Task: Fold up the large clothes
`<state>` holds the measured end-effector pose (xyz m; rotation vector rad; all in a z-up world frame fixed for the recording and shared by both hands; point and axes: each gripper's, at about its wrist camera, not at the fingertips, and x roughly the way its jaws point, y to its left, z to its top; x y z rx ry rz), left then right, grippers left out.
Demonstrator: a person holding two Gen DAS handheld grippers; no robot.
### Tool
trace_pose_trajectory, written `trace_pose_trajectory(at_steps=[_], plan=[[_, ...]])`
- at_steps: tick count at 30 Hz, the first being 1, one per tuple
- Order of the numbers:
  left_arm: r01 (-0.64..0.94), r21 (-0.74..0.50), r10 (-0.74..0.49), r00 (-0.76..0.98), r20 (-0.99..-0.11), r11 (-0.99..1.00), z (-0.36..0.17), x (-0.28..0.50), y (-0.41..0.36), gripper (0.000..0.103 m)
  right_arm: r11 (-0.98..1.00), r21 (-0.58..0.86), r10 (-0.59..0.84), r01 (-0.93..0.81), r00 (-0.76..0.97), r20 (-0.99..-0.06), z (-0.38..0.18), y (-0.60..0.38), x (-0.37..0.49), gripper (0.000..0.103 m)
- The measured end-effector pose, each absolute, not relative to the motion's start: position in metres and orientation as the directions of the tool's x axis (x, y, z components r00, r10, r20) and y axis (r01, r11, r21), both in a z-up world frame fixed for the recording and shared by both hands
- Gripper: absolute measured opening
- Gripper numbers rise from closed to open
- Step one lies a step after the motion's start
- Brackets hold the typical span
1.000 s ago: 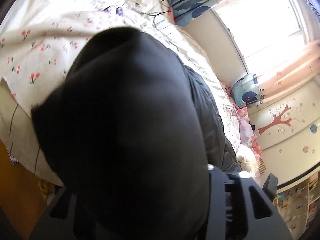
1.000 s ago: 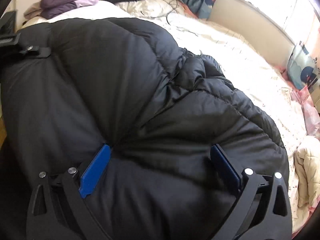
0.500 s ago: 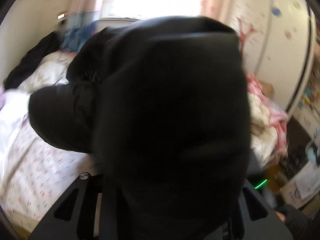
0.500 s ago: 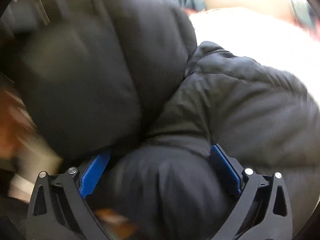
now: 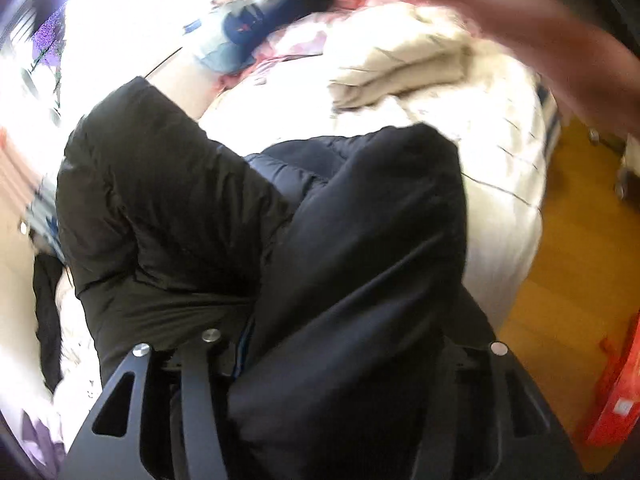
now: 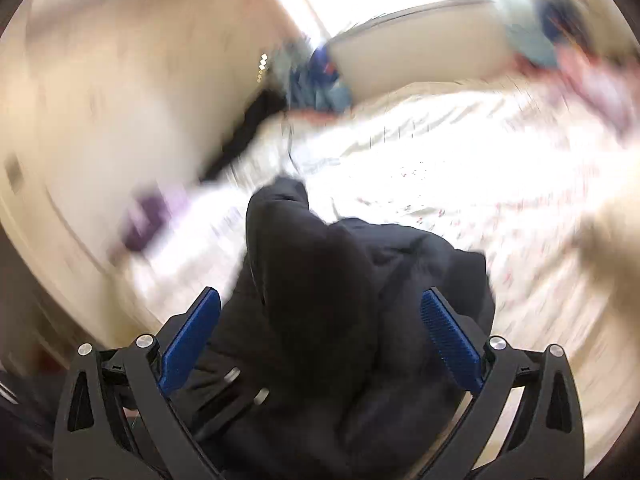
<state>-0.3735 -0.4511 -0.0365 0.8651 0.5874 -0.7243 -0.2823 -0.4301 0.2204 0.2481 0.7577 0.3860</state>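
— Both claws on the coat (image 5: pixel 344 264)?
— Left claw (image 5: pixel 344 364) has just been widening, coat bunched between its jaws. Right claw (image 6: pixel 316 340) stands wide, coat between them, bed (image 6: pixel 440 152) beyond.

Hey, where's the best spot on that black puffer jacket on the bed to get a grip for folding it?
Probably the free end of the black puffer jacket, the panel standing up near the far side of the bed. It is thinner there than the bunched middle, so jaws could close across its edge, coming from above.
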Motion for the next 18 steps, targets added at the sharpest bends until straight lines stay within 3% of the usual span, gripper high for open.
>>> trace_pose_trajectory(at_steps=[3, 5, 8, 10, 14, 18], plan=[[0.797, 0.423, -0.335, 0.576, -0.745, 0.430, -0.031, -0.342, -0.440, 0.051, 0.965, 0.164, 0.255, -0.204, 0.590, -0.766, 0.199, -0.391, -0.263, 0.097], [0.833, 0.331, -0.376, 0.508, -0.775, 0.443, -0.015, -0.340, -0.421, 0.051, 0.983, 0.139, 0.183, -0.121, 0.572, -0.800, 0.173, -0.398, -0.248, 0.097], [0.872, 0.066, -0.521, 0.350, -0.779, 0.486, 0.024, -0.323, -0.377, 0.052, 0.966, 0.254, 0.232, -0.040, 0.564, -0.793, 0.146, -0.432, -0.280, 0.097], [0.845, -0.039, -0.578, 0.330, -0.747, 0.533, 0.041, -0.305, -0.360, 0.053, 0.964, 0.265, 0.219, -0.001, 0.564, -0.796, 0.128, -0.441, -0.286, 0.097], [0.734, -0.109, -0.585, 0.432, -0.687, 0.670, 0.055, -0.237, -0.347, 0.053, 0.932, 0.351, 0.225, 0.092, 0.612, -0.758, 0.118, -0.480, -0.288, 0.097], [0.729, -0.083, -0.522, 0.400, -0.753, 0.679, 0.015, -0.206, -0.359, 0.054, 0.874, 0.460, 0.275, 0.158, 0.620, -0.735, 0.093, -0.499, -0.305, 0.097]])
